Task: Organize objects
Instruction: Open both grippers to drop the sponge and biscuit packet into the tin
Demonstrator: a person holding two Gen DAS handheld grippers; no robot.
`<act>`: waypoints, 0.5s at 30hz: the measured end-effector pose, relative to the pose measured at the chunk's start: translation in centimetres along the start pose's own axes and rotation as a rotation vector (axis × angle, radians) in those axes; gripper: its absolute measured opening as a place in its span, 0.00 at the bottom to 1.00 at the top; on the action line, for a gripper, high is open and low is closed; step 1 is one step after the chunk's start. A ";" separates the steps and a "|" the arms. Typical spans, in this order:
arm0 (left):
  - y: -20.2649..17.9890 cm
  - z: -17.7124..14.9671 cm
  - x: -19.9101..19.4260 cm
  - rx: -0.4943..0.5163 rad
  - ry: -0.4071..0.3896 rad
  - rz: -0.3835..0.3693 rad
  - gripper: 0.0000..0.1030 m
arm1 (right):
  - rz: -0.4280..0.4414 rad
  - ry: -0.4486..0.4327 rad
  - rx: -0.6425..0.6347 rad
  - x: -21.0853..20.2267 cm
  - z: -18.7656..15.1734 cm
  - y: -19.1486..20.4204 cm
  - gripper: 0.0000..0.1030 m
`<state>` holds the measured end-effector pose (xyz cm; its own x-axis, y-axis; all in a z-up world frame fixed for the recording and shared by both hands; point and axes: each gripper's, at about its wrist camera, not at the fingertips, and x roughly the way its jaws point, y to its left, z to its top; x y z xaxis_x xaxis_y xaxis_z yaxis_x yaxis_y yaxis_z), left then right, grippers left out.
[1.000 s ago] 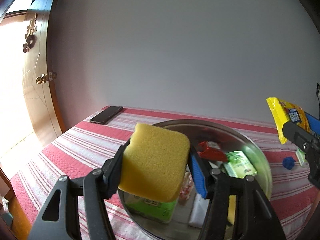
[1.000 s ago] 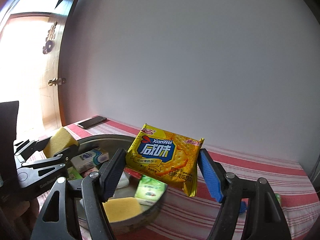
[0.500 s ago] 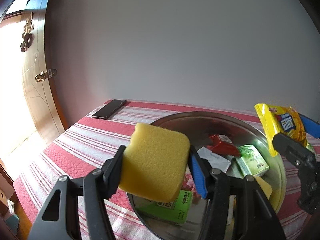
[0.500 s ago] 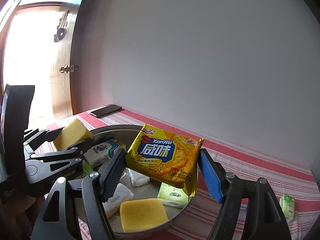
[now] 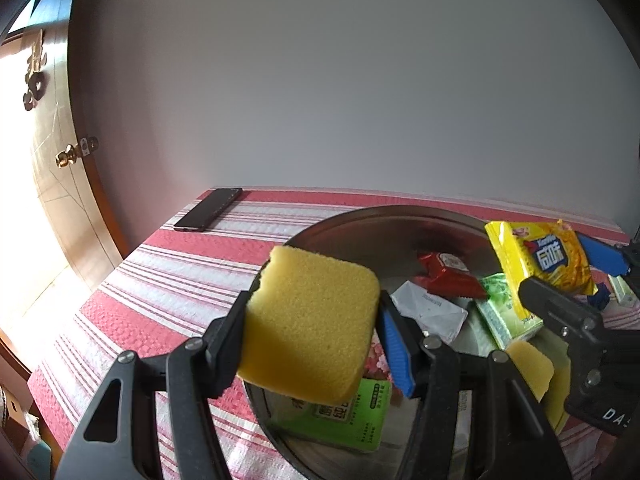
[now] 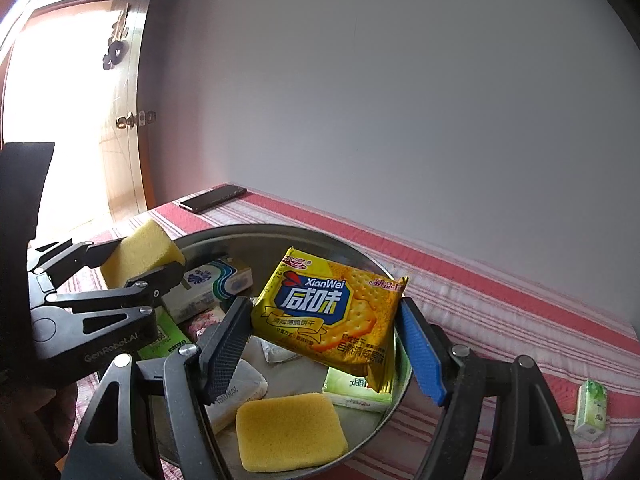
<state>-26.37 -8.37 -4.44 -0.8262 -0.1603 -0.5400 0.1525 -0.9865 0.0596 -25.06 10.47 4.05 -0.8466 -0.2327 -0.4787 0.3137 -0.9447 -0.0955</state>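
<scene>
Holding a yellow sponge (image 5: pixel 310 322) between its fingers, the left gripper (image 5: pixel 312 332) hangs above the near-left rim of the round metal basin (image 5: pixel 384 220), at about seven o'clock of the bowl as the left wrist view shows it. The right gripper (image 6: pixel 324 344) is clamped on a yellow cracker packet (image 6: pixel 326 314) and hovers over the basin's middle; in the left wrist view that packet shows at about three o'clock. Inside the basin lie a second sponge (image 6: pixel 290 432) at six o'clock in the right wrist view, a green tissue pack (image 6: pixel 356 394) just right of it, a white and blue pack (image 6: pixel 212 284) toward ten o'clock, and a red sachet (image 5: pixel 444 278) near the far side. A small green carton (image 6: pixel 590 410) stands on the striped tablecloth (image 5: pixel 168 280) outside the basin, well to its right, and a dark phone (image 5: pixel 208 209) lies at the table's far left corner. Both loads appear to be at the carry-and-drop stage of gathering things into the basin. The next move likely calls for lowering each gripper over free floor in the bowl and spreading its fingers; the sponge needs to travel further inward first, lest it land on the rim and roll out onto the cloth.
</scene>
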 end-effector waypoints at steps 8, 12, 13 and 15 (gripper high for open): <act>-0.2 0.5 0.9 0.031 0.029 0.016 0.59 | 0.007 0.058 0.003 1.6 -0.2 -0.2 0.73; -0.3 0.7 0.8 0.050 0.032 0.015 0.59 | 0.017 0.072 0.005 2.1 -0.3 -0.2 0.73; -0.4 0.7 0.8 0.054 0.033 0.015 0.59 | 0.018 0.073 0.003 2.1 -0.3 -0.2 0.73; -0.5 0.8 0.9 0.063 0.036 0.016 0.59 | 0.018 0.078 0.001 2.2 -0.4 -0.1 0.73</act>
<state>-27.68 -8.04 -4.26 -0.8035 -0.1763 -0.5686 0.1304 -0.9841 0.1208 -26.80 10.16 2.64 -0.8048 -0.2310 -0.5467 0.3281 -0.9408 -0.0855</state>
